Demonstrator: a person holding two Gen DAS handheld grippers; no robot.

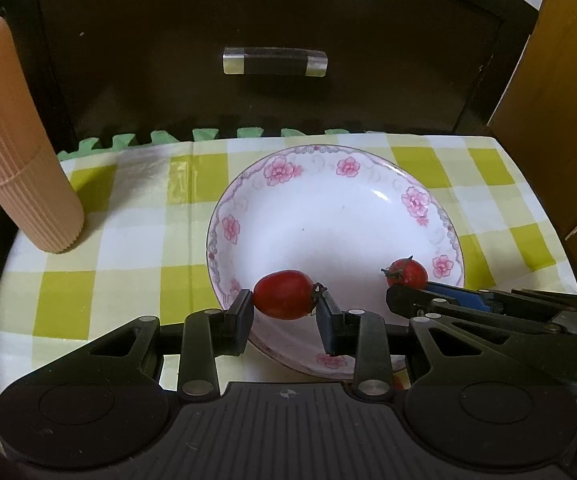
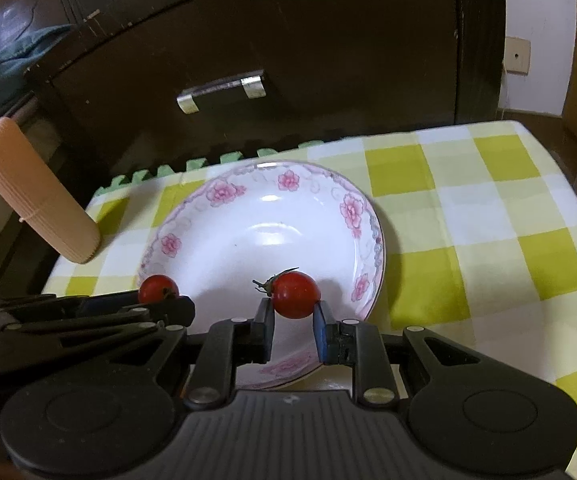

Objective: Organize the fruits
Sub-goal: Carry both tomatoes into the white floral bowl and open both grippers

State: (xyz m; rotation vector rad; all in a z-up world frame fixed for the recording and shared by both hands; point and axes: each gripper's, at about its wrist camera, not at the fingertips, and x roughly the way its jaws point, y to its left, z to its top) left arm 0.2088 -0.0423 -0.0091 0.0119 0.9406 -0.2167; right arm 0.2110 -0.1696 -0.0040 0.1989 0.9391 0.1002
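Two small red tomatoes are held just above the near part of a white plate (image 1: 372,208) with pink flowers round its rim. The longer tomato (image 1: 284,294) sits crosswise in the left gripper (image 1: 285,308), its jaws closed on the fruit's two ends, the dried stem against the right-hand jaw. The rounder tomato (image 2: 295,295) is pinched in the right gripper (image 2: 294,318), jaws closed on its sides, its stem pointing left. The two grippers are side by side, the right one's tip close beside the left one's frame. The plate is otherwise empty and rests on a surface covered with a yellow-green and white checked cloth (image 2: 488,216). To the far left a ribbed peach-coloured cylinder (image 1: 20,148) stands on the cloth. Behind everything is a dark wooden drawer front with a handle (image 1: 274,61).

Likely risks: both fruits are smooth and held only at the jaw tips, so one could slip or squash under pressure. Released from a height, a tomato could roll on the curved plate, or over its near rim. The grippers, being so close, could also knock together.
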